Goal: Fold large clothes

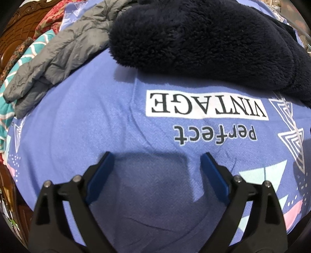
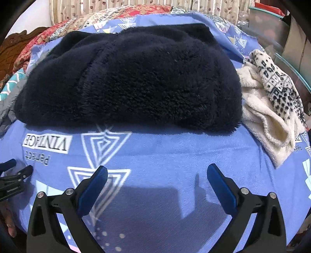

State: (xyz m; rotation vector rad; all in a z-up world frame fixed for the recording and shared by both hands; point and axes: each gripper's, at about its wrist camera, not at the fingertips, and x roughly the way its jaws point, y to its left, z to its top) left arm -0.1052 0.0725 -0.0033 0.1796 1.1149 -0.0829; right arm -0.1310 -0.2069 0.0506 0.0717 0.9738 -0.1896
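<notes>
Both claws wide open, holding nothing: left gripper [image 1: 156,157] and right gripper [image 2: 157,170] hover low in frame over the blue sheet [image 1: 77,126]. Dark fleece [image 2: 132,77] sits bunched mid-frame just beyond. I'd pinch its near edge at two spread corners, lift, flatten first. White knit [image 2: 270,109] lies right, touching it; grey jacket [image 1: 58,52] upper left.

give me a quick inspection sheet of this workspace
surface: blue printed bedsheet, "perfect VINTAGE" text
job's things: dark navy fleece garment lying bundled on the sheet
clutter: grey puffer jacket to its left; cream leopard-print fleece to its right; teal patterned cloth
grippers: left tool open, empty; right tool open, empty, both above bare sheet
cables: nothing seen
surroundings: carved wooden headboard, curtain
</notes>
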